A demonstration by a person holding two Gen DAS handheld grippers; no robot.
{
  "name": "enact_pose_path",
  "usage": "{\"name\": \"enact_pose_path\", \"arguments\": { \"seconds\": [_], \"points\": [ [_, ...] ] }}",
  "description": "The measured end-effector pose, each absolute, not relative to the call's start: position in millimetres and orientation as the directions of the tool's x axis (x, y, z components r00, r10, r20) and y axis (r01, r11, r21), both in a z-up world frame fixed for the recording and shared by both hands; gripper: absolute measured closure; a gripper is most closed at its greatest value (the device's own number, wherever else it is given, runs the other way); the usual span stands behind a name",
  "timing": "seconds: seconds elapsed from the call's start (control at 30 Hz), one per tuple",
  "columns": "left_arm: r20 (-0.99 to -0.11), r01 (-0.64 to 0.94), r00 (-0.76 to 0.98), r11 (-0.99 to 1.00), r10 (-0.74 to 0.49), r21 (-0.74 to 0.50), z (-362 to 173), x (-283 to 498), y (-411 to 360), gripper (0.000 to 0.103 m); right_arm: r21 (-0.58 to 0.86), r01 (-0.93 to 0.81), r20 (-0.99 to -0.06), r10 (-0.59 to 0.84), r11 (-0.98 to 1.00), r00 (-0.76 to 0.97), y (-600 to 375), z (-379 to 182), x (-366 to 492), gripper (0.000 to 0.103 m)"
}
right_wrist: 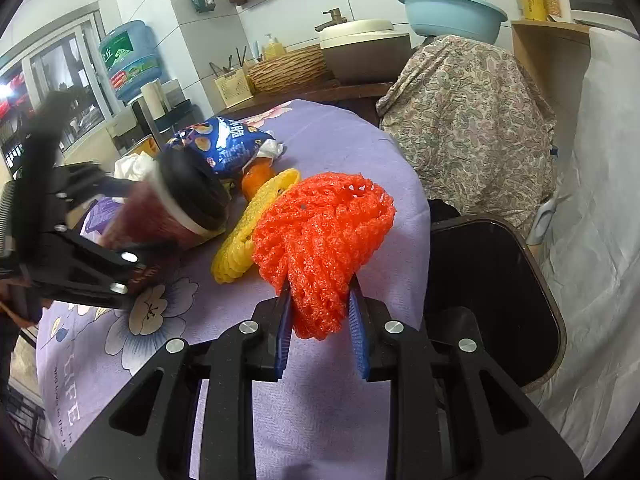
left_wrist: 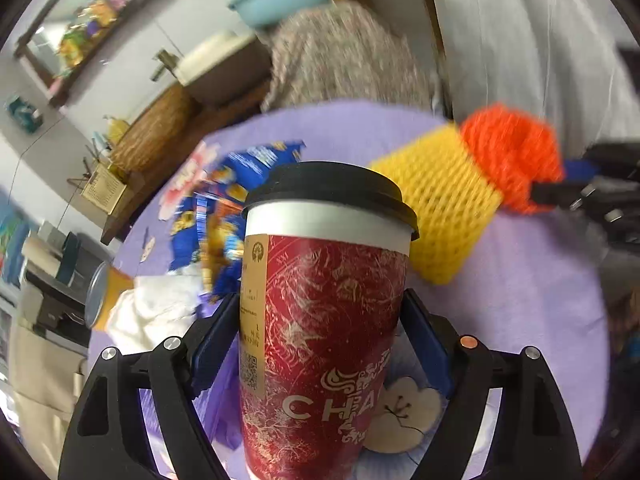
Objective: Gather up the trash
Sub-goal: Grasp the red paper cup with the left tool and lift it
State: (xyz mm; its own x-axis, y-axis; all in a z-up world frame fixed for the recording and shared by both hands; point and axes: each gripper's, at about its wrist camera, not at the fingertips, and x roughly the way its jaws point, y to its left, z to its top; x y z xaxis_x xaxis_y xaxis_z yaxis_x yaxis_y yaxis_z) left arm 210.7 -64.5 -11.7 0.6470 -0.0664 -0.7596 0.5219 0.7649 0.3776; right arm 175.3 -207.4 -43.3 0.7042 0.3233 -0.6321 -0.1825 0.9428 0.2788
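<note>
My left gripper [left_wrist: 320, 312] is shut on a red paper cup [left_wrist: 320, 340] with a black lid, held above the purple tablecloth [left_wrist: 520, 300]. The cup also shows tilted in the right wrist view [right_wrist: 168, 208]. My right gripper [right_wrist: 320, 308] is shut on an orange foam net [right_wrist: 324, 236], lifted over the table's right edge; it also shows in the left wrist view [left_wrist: 508, 156]. A yellow foam net [right_wrist: 248, 232] lies beside it on the cloth. A blue snack bag [right_wrist: 224, 144], white crumpled tissue [left_wrist: 148, 312] and an orange can [left_wrist: 104, 296] lie further back.
A black bin [right_wrist: 492, 292] stands open just off the table's right edge. A paisley-covered object [right_wrist: 468, 120] sits behind it. A counter with a wicker basket [right_wrist: 288, 68], a pot and a blue basin [right_wrist: 452, 12] lies at the back.
</note>
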Motion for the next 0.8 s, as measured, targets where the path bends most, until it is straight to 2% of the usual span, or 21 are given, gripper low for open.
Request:
{"name": "enact_pose_path", "arguments": {
  "seconds": [0.17, 0.37, 0.7, 0.8],
  "points": [
    [-0.679, 0.457, 0.717, 0.841, -0.156, 0.289, 22, 189, -44, 0.024, 0.286, -0.178, -0.621, 0.324, 0.942, 0.714, -210, -39, 171, 0.077],
    [-0.613, 0.405, 0.77, 0.878, -0.177, 0.254, 29, 169, -38, 0.025, 0.297, -0.182, -0.608, 0.333, 0.937, 0.72, -213, -34, 165, 0.077],
    [-0.564, 0.39, 0.799, 0.895, -0.211, 0.217, 39, 154, -35, 0.025, 0.311, -0.214, -0.566, 0.361, 0.926, 0.741, -223, -20, 154, 0.077],
    [-0.551, 0.406, 0.8, 0.89, -0.238, 0.206, 44, 147, -38, 0.025, 0.304, -0.182, -0.552, 0.329, 0.935, 0.767, -242, -13, 152, 0.077]
  ]
}}
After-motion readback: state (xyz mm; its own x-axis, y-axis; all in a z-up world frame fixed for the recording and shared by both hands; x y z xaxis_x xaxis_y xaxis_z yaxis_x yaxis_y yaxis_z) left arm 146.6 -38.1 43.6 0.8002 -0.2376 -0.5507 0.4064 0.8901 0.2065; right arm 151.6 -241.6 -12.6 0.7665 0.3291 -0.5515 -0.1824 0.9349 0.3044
